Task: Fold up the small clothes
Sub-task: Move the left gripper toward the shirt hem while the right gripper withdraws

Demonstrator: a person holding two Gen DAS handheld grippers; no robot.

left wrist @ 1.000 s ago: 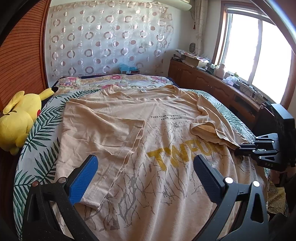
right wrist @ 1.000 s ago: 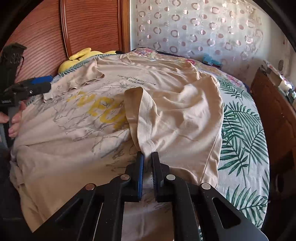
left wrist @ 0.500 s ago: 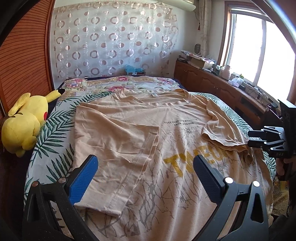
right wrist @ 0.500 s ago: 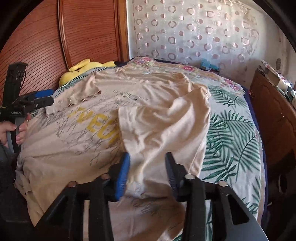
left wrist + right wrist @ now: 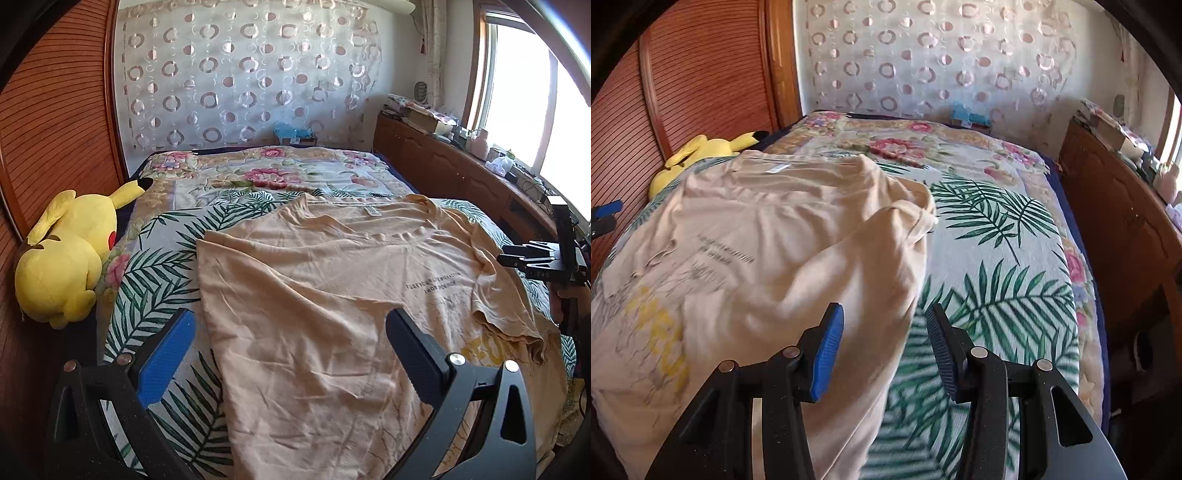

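Observation:
A peach T-shirt (image 5: 332, 295) with yellow lettering lies spread on the bed, both sleeves folded in over its front. It also shows in the right wrist view (image 5: 768, 258). My left gripper (image 5: 288, 347) is open and empty, above the shirt's left side. My right gripper (image 5: 882, 343) is open and empty, above the shirt's right edge; it also shows in the left wrist view (image 5: 517, 258) at the far right. The left gripper's blue pad shows at the left edge of the right wrist view (image 5: 605, 208).
The bed has a palm-leaf sheet (image 5: 997, 288) and a floral quilt (image 5: 258, 173) at its far end. A yellow plush toy (image 5: 62, 266) lies by the wooden panel on the left. A cluttered wooden cabinet (image 5: 461, 170) runs under the window on the right.
My right gripper opened, let go of the shirt's right sleeve and moved right to the shirt's edge. My left gripper, still open, drew back and turned left.

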